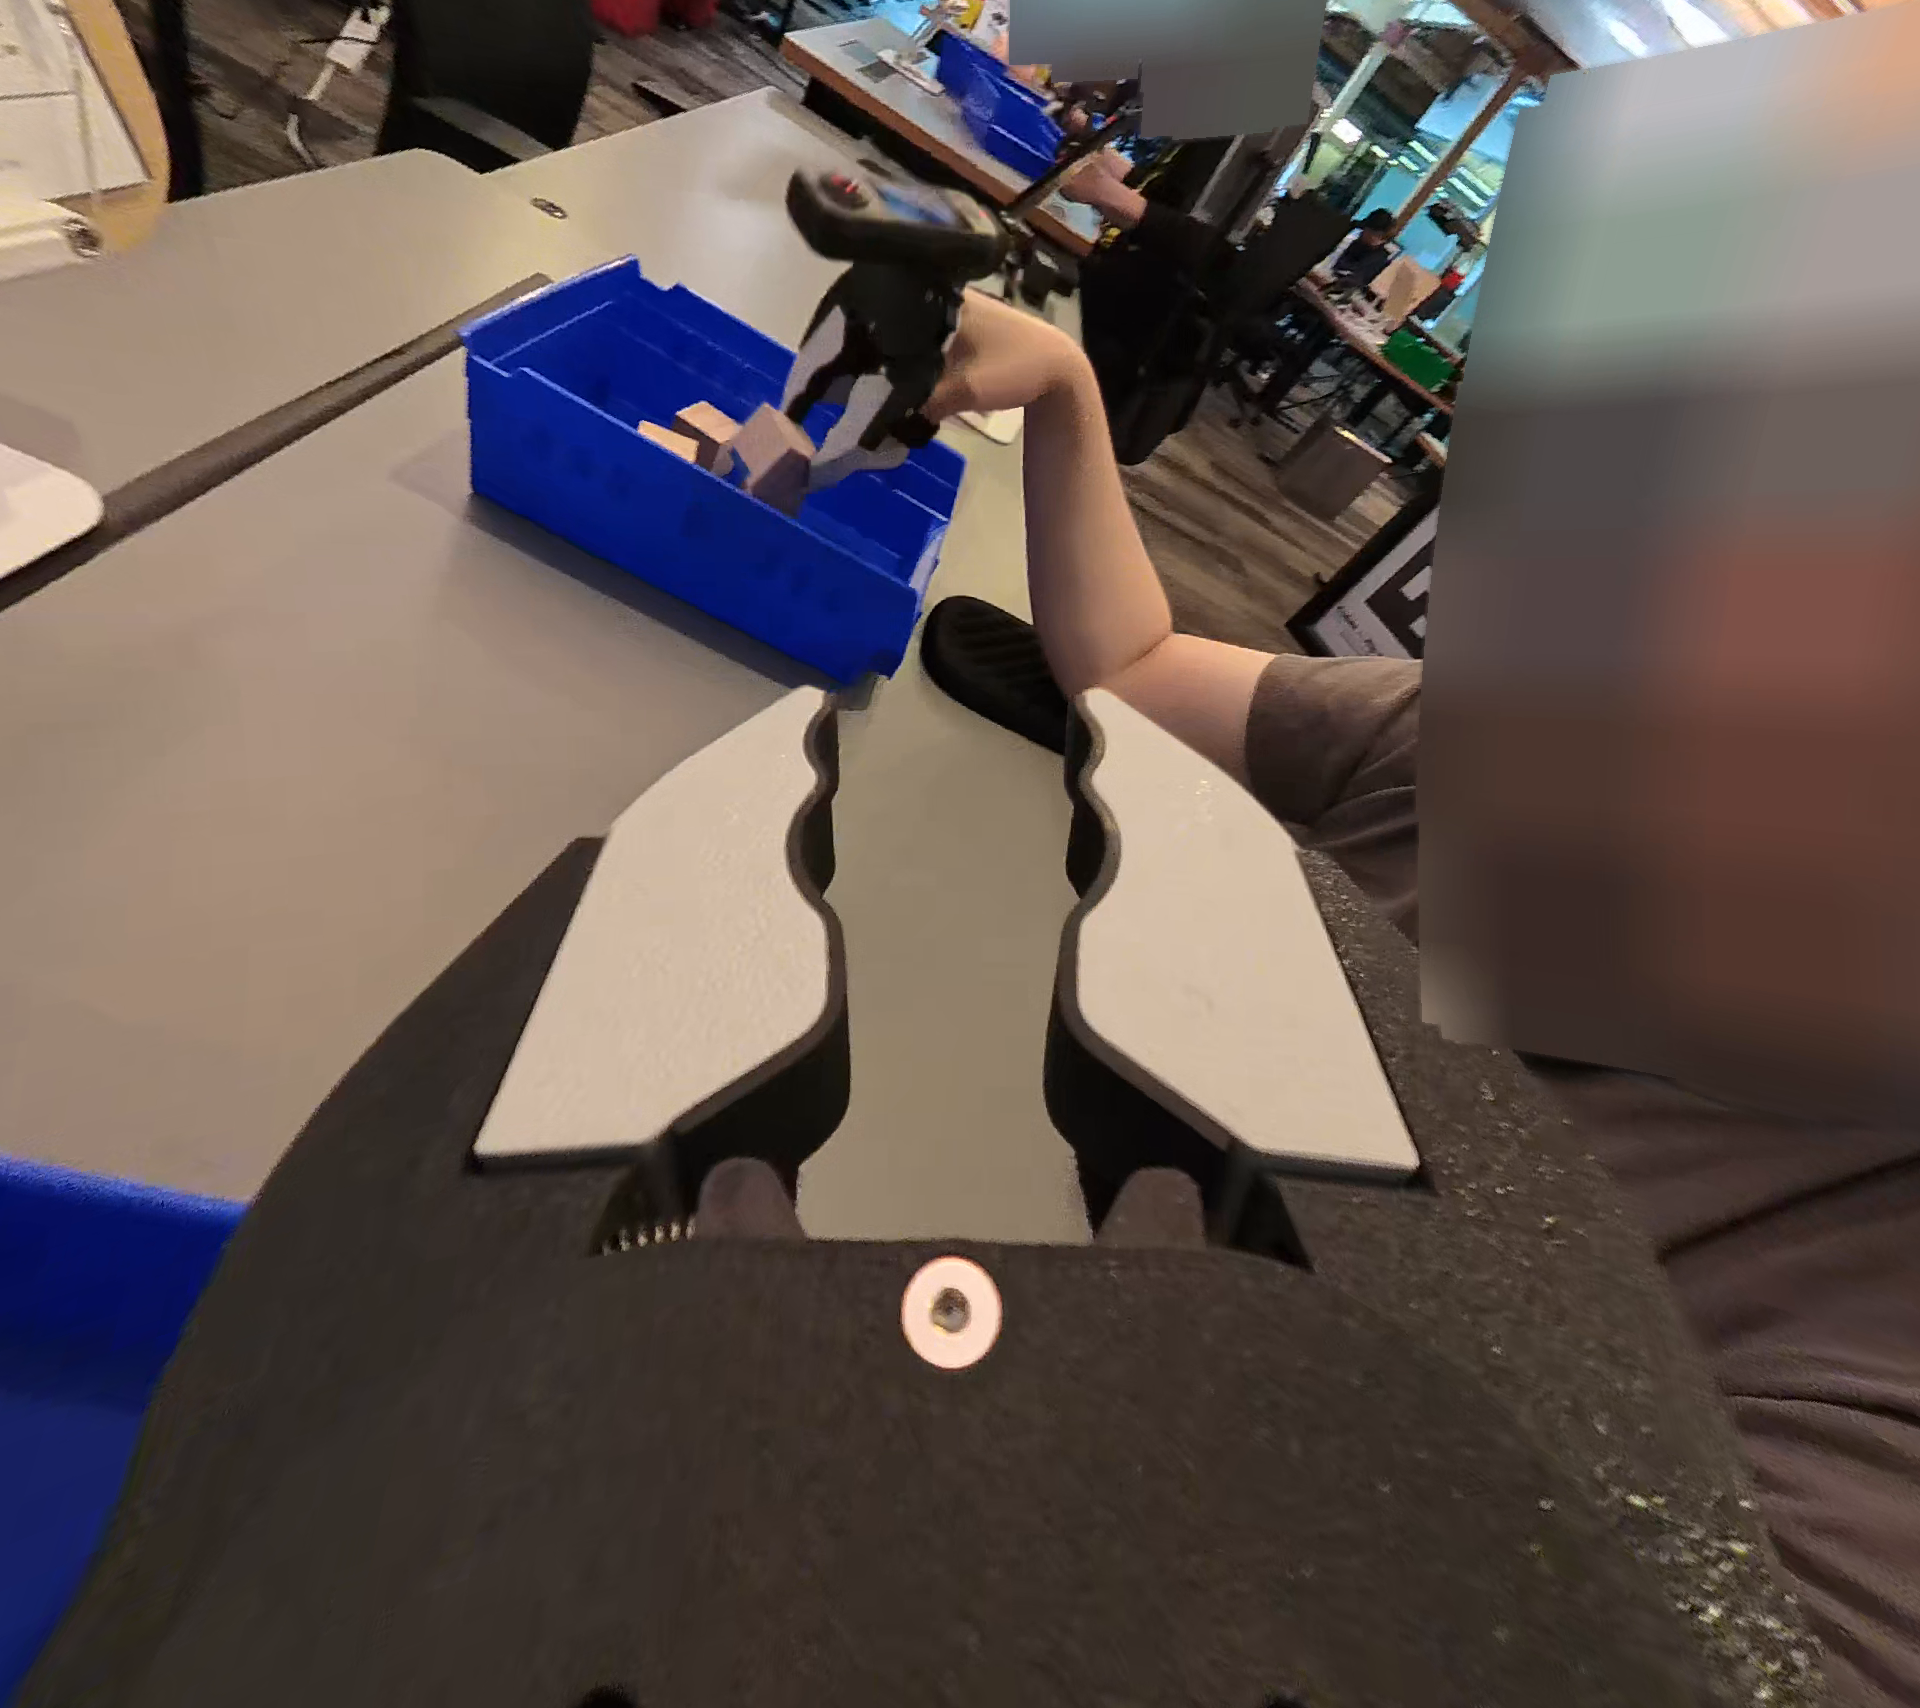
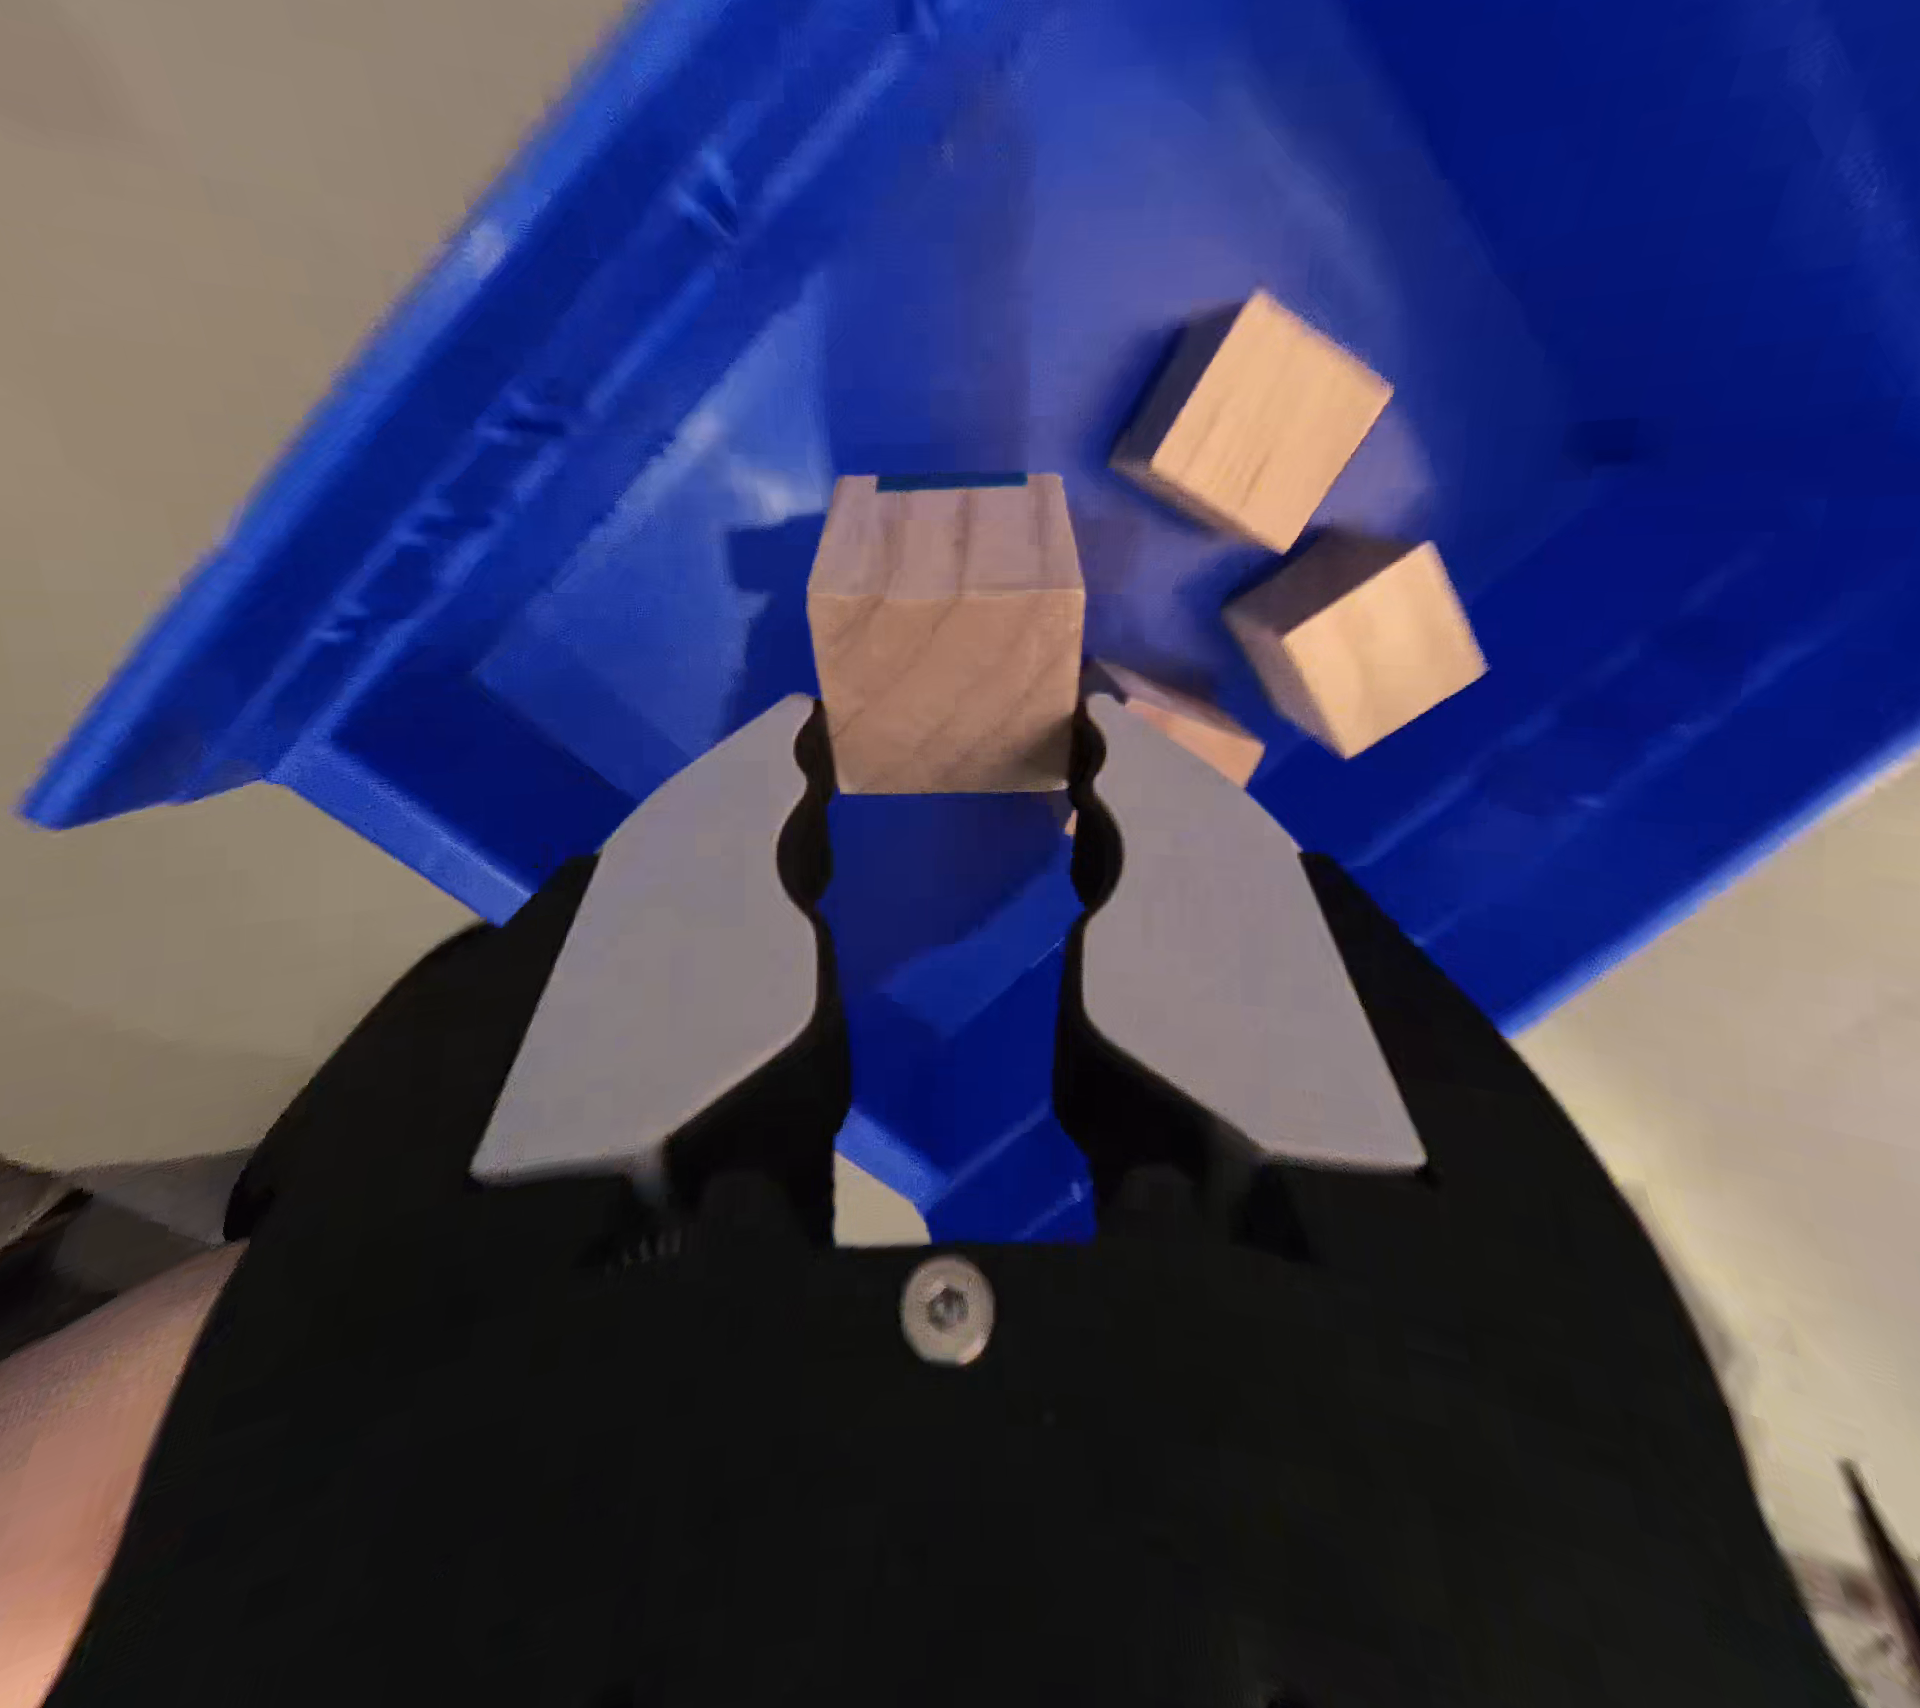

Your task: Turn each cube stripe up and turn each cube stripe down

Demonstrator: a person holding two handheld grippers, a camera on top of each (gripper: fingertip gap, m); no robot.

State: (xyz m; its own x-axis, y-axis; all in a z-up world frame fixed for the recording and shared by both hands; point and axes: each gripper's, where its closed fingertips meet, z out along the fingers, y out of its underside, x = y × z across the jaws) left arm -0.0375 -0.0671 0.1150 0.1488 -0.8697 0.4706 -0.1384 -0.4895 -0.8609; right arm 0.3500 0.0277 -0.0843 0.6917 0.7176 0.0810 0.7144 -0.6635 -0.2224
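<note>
My right gripper is shut on a wooden cube at its fingertips, held inside the blue bin. A blue stripe edge shows on the cube's far face. Two more plain-faced wooden cubes lie in the bin to the right, and a third peeks out behind the right finger. In the left wrist view the right gripper holds the cube over the bin. My left gripper is open and empty, above the grey table, short of the bin.
A person's forearm reaches from the right to the bin. A black oval object lies on the table by the elbow. Another blue bin's corner is at lower left. A white object sits at the left edge.
</note>
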